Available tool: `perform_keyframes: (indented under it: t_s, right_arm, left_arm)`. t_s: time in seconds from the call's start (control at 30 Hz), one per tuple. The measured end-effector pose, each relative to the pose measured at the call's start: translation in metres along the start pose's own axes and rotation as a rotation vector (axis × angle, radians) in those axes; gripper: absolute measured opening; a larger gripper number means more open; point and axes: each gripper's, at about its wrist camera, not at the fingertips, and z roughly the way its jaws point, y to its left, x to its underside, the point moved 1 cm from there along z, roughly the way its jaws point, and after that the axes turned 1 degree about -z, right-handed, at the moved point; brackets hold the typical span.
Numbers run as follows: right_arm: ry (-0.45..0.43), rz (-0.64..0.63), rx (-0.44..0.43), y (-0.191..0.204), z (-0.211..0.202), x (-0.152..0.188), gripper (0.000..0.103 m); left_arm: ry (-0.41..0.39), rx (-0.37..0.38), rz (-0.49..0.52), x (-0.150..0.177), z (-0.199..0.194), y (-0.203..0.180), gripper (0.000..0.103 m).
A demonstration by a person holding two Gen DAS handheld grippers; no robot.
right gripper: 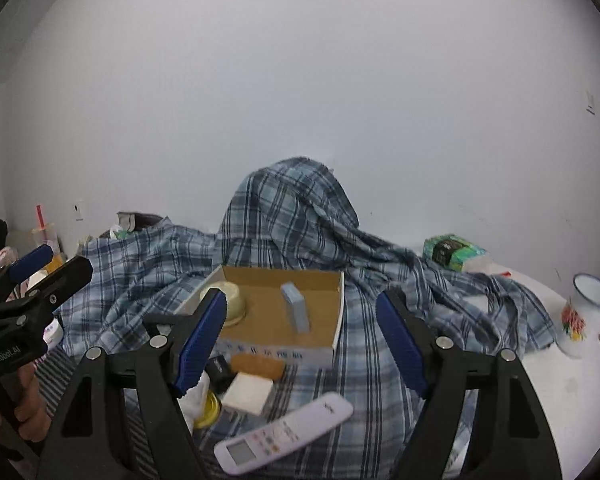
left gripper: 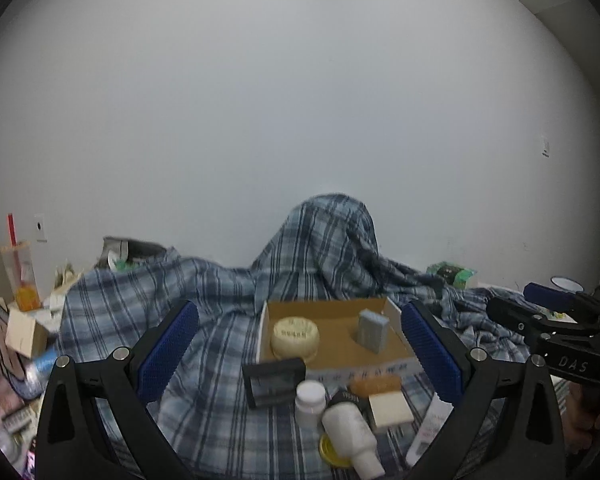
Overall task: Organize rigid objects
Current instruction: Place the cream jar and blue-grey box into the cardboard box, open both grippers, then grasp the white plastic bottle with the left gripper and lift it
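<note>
An open cardboard box (left gripper: 336,320) (right gripper: 260,292) lies on a blue plaid cloth and holds a round cream tin (left gripper: 295,338) (right gripper: 230,300) and an upright grey block (left gripper: 374,330) (right gripper: 296,312). In front of the box lie a black box (left gripper: 276,380), two white bottles (left gripper: 310,398) (left gripper: 352,432), an orange-brown bar (left gripper: 376,384) (right gripper: 258,364), a cream block (left gripper: 390,410) (right gripper: 248,392), a yellow lid (right gripper: 208,410) and a white remote (right gripper: 284,436). My left gripper (left gripper: 300,350) (right gripper: 48,270) is open above these items. My right gripper (right gripper: 302,344) (left gripper: 532,306) is also open with nothing in it.
The plaid cloth (left gripper: 324,248) rises in a hump behind the box, against a white wall. A white enamel mug (right gripper: 584,316) and a green packet (right gripper: 452,256) are at the right. A drink cup with a red straw (left gripper: 20,276) and clutter stand at the left.
</note>
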Motion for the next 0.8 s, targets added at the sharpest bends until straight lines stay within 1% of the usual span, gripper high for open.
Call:
perform_keyframes:
  t_s: [0.17, 0.33, 0.4, 0.63, 0.77, 0.8]
  right_arm:
    - [0.021, 0.008, 0.002, -0.004, 0.005, 0.026, 0.076]
    - [0.057, 0.003, 0.021, -0.008, 0.018, 0.043, 0.076]
    - [0.076, 0.012, 0.012, -0.010, 0.023, 0.046, 0.076]
    - [0.091, 0.019, 0.006, -0.012, 0.026, 0.050, 0.076]
    - [0.080, 0.002, 0.004, -0.009, 0.025, 0.049, 0.076]
    - [0.077, -0.002, 0.005, -0.008, 0.025, 0.049, 0.076]
  left_arm:
    - [0.006, -0.029, 0.004, 0.019, 0.001, 0.000, 0.103]
    - [0.040, -0.029, 0.013, 0.032, 0.009, -0.003, 0.103]
    - [0.043, -0.023, 0.006, 0.032, 0.010, -0.001, 0.103]
    - [0.071, -0.020, -0.003, 0.034, 0.015, 0.000, 0.103]
    - [0.124, -0.011, 0.013, 0.031, 0.016, -0.005, 0.103]
    - [0.154, -0.011, 0.012, 0.030, 0.019, -0.008, 0.103]
